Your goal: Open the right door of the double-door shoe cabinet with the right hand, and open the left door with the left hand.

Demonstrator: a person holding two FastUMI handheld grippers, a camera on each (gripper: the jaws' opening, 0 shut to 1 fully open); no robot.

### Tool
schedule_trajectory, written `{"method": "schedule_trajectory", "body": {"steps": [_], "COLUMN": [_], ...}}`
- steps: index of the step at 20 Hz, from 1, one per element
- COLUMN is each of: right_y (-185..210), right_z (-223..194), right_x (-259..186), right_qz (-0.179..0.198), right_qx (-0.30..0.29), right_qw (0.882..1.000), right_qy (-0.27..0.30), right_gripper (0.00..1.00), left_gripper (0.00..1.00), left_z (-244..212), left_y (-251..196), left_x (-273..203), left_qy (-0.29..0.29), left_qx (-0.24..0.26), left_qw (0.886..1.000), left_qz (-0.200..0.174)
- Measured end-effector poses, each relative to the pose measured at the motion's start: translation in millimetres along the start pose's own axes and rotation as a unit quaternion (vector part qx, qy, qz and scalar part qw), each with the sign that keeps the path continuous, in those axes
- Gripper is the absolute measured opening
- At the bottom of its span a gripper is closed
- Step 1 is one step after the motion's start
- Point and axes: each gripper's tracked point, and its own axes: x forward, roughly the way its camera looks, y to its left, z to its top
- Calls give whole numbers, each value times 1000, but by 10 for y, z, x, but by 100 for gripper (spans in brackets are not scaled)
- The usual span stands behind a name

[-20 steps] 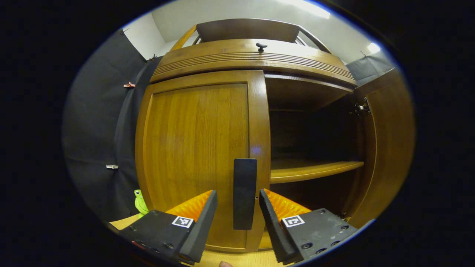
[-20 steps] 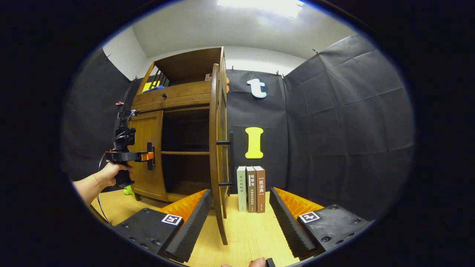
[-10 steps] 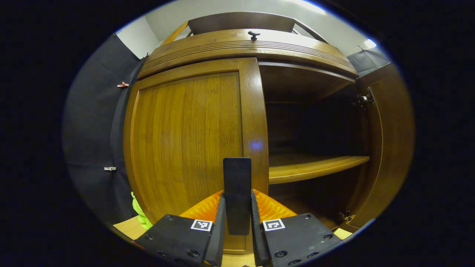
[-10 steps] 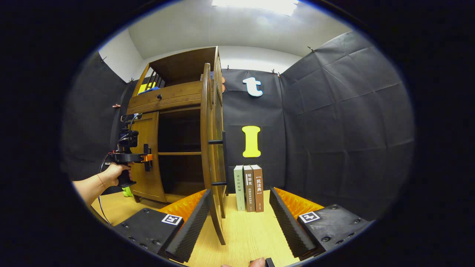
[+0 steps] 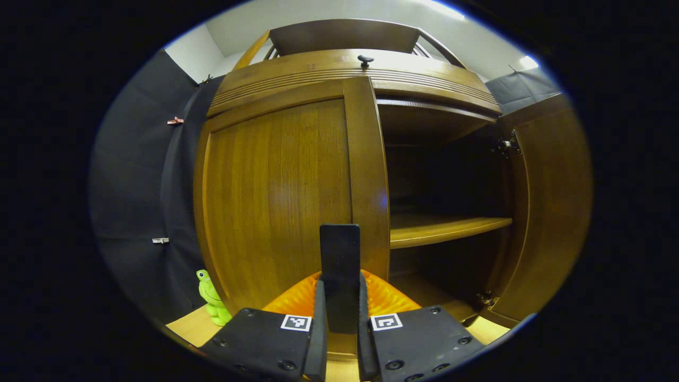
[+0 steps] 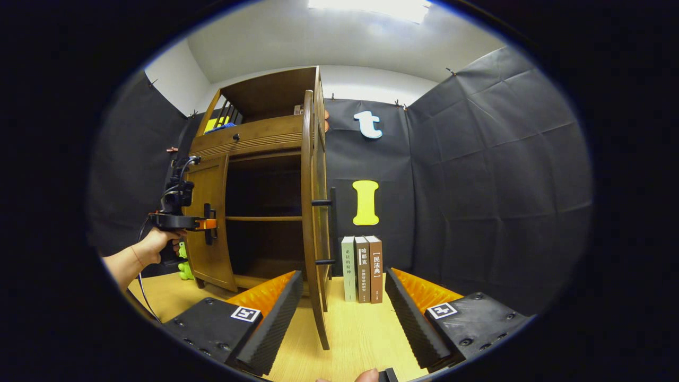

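doors: two – right door (image 6: pixel 313 212) swung wide | left tool (image 5: pixel 339 318) clamps left door handle (image 5: pixel 339 265) | right tool (image 6: pixel 342 313) gapes, holding nothing | books (image 6: pixel 362 268): three

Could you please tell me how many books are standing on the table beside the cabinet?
3 books stand upright side by side against the black wall, just right of the open door: a pale one, a grey one and a brown one. Others may be hidden.

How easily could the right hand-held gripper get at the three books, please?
Probably easily: the right hand-held gripper is open, and the books stand upright on the bare table just beyond it, beside the open right door.
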Motion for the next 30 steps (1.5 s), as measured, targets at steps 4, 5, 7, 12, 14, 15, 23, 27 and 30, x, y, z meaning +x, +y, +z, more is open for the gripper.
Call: {"method": "schedule_trajectory", "body": {"steps": [4,5,7,12,14,15,23,27,30], "right_y": [138,174,294,626,751,812,1096,1139,1215], "right_z": [28,26,33,35,7,-21,38,9,24], "right_x": [-43,-52,-78,-130,-147,-139,-100,-88,-79], "right_qz": [8,10,18,40,48,52,62,62,64], "right_qx": [-4,-5,-4,-6,-1,2,-1,-8,-11], "right_qw": [1000,1000,1000,999,999,999,998,998,998], "right_qy": [-4,-5,-8,-16,-14,-10,-11,-7,-7], "right_gripper": [98,98,98,98,98,98,98,100,100], "left_gripper": [24,27,24,26,23,23,19,14,11], "left_z": [0,-6,-3,-13,-18,-5,-30,-35,-55], "left_y": [142,183,279,572,707,774,1189,1395,1566], "left_x": [-345,-432,-593,-973,-1092,-1144,-1430,-1527,-1594], "left_qy": [-3,-4,-5,-9,-10,-9,-9,-9,-8], "left_qx": [-2,-1,-2,-9,-8,-11,-10,-11,-12], "left_qw": [1000,1000,1000,1000,1000,1000,1000,999,999], "left_qz": [1,0,-1,-1,4,7,26,34,42]}}
